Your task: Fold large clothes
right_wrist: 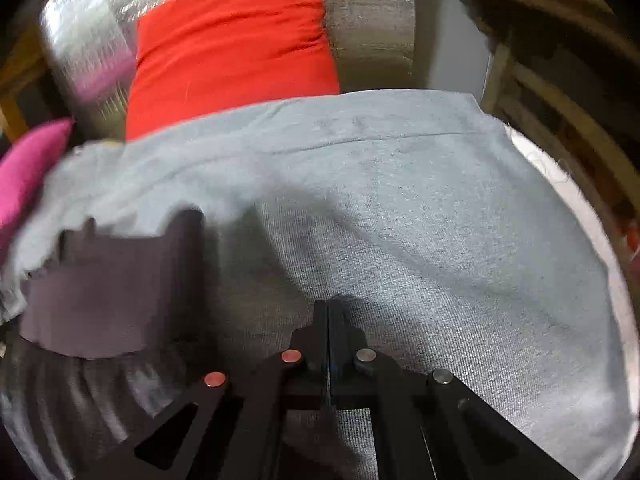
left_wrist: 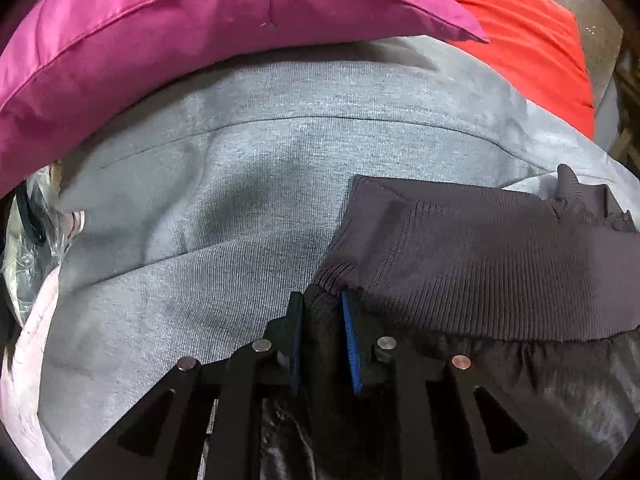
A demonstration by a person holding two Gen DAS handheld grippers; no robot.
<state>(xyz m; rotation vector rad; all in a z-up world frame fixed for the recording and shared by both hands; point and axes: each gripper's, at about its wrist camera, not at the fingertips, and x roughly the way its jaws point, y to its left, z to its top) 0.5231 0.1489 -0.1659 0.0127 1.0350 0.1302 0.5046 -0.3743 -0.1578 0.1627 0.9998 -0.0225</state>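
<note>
A dark jacket with a ribbed knit hem [left_wrist: 480, 256] lies on a grey cloth-covered surface [left_wrist: 224, 200]. My left gripper [left_wrist: 323, 300] is shut on the jacket's ribbed hem at its left corner, with bunched fabric between the blue pads. In the right wrist view the same jacket [right_wrist: 104, 292] lies at the lower left, blurred. My right gripper [right_wrist: 328, 312] is shut with its fingers pressed together, over the grey cloth [right_wrist: 440, 240], apart from the jacket. I see no fabric between its tips.
A magenta pillow [left_wrist: 180, 32] lies along the back left and a red pillow [right_wrist: 232, 44] at the back. Silver foil padding [right_wrist: 368, 12] stands behind them. Clear plastic [left_wrist: 28, 248] and pink fabric [left_wrist: 28, 340] sit at the left edge. Wooden slats [right_wrist: 560, 112] are at right.
</note>
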